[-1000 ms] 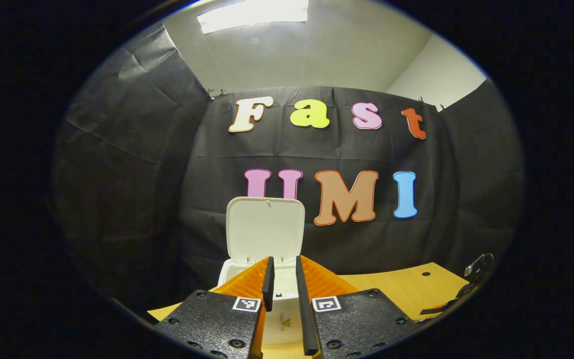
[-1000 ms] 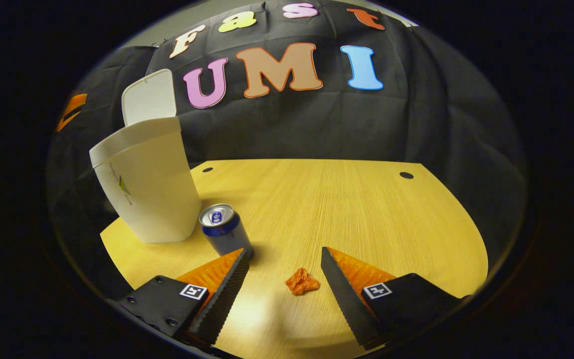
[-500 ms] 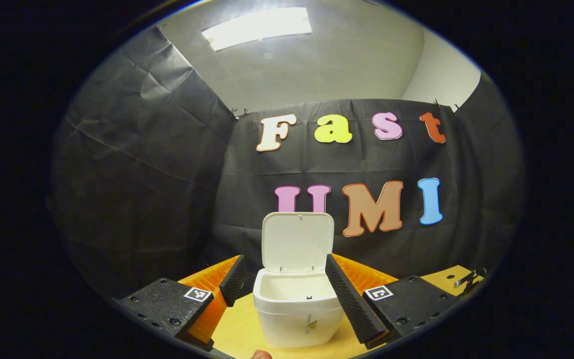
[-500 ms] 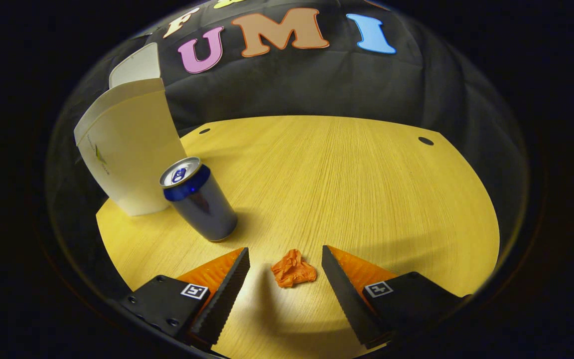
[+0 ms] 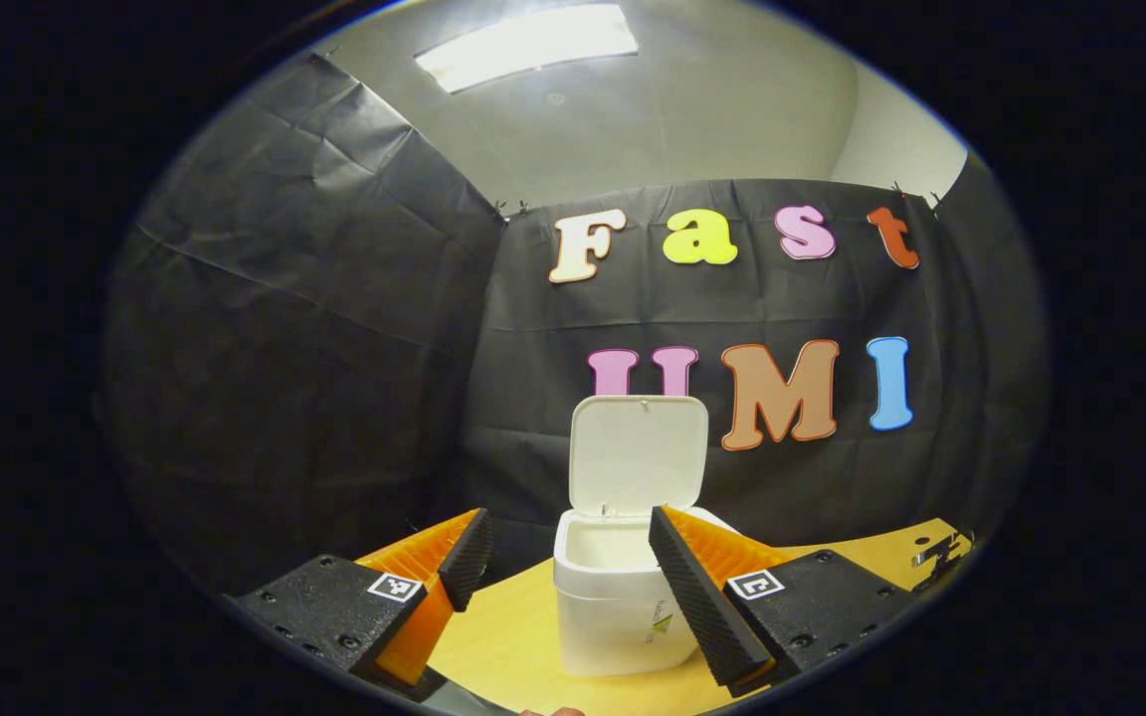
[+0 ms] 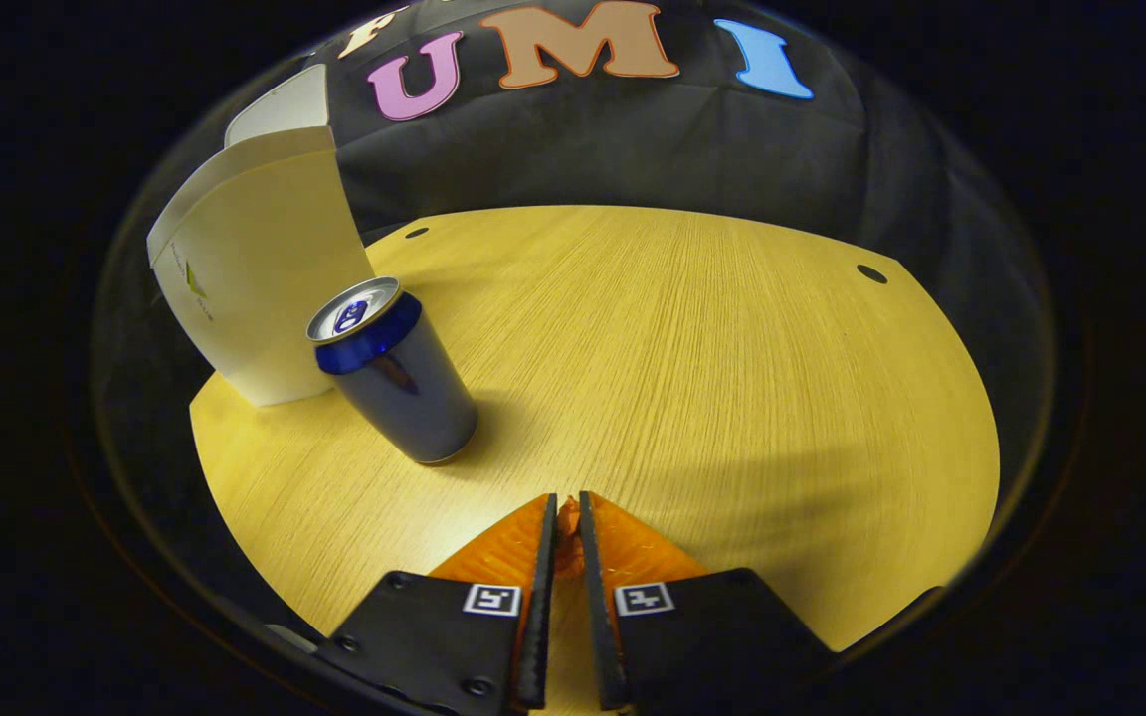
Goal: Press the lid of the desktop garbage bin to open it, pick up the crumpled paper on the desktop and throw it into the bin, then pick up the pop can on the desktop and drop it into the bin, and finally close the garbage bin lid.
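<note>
Now the right gripper (image 6: 564,512) has been closed: half a second ago its fingers were spread with the small crumpled orange paper (image 6: 566,515) lying between them, and now the fingers are drawn nearly together with only a sliver of that paper seen pinched at their tips, low on the yellow wooden desktop (image 6: 692,338). From this it is judged that the paper has been grasped and that a lift and a carry to the bin are next.

From left to right in the right gripper view, the white plastic desktop garbage bin (image 6: 255,268) is seen at the far left with its hinged lid (image 6: 280,104) raised, so the opening step is done. Just to its right the blue and silver pop can (image 6: 394,373) stands upright, its long axis vertical and its opened top pointing up, near the bin but apart from it.

In the left gripper view the left gripper (image 5: 563,557) is held spread wide and empty, with the bin seen beyond its fingers, the mouth facing upward and the lid standing upright at the back.
</note>
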Motion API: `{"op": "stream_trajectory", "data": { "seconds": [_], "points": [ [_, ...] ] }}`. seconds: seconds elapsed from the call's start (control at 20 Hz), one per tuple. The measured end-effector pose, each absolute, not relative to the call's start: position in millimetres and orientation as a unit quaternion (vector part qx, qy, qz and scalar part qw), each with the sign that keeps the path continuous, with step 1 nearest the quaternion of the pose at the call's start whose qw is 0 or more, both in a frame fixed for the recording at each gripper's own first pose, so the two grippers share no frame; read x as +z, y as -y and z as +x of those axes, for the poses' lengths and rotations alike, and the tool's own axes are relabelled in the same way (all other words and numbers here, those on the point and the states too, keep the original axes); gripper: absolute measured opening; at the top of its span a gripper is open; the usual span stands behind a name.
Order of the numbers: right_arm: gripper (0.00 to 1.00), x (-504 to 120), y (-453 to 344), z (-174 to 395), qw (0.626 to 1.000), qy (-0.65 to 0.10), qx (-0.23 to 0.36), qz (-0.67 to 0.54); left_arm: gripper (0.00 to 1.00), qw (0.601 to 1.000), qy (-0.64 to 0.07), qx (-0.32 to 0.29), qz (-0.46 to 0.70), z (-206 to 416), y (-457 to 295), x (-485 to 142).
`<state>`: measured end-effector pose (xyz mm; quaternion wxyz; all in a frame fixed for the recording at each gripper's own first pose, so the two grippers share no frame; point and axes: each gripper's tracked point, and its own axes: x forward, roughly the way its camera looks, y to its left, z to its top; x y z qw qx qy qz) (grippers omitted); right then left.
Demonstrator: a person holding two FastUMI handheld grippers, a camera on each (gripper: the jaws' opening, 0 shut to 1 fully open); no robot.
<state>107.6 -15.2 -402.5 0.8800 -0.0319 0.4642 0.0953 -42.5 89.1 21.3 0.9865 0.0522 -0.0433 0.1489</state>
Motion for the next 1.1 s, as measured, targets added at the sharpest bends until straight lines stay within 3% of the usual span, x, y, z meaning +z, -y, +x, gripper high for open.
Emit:
{"op": "stream_trajectory", "data": {
  "seconds": [0.1,0.35,0.6,0.95,1.0,1.1],
  "points": [
    [0.10,-402,15,108,0.881,-0.462,0.094,-0.043,0.95,0.986,0.043,0.151,0.054,-43,-92,22],
    [0.09,-376,17,108,0.890,-0.444,0.096,-0.042,0.94,0.988,0.040,0.142,0.049,-39,-90,20],
    [0.10,-305,10,131,0.914,-0.387,0.113,-0.040,0.95,0.990,0.033,0.131,0.042,-35,-89,15],
    [0.09,-144,-103,182,0.942,-0.246,0.225,-0.042,0.94,0.991,0.019,0.127,0.028,-33,-101,2],
    [0.05,-127,-125,186,0.941,-0.230,0.245,-0.045,0.94,0.991,0.018,0.128,0.029,-34,-104,1],
    [0.09,-99,-171,197,0.936,-0.202,0.282,-0.055,0.94,0.991,0.015,0.130,0.032,-36,-111,-1]
  ]
}}
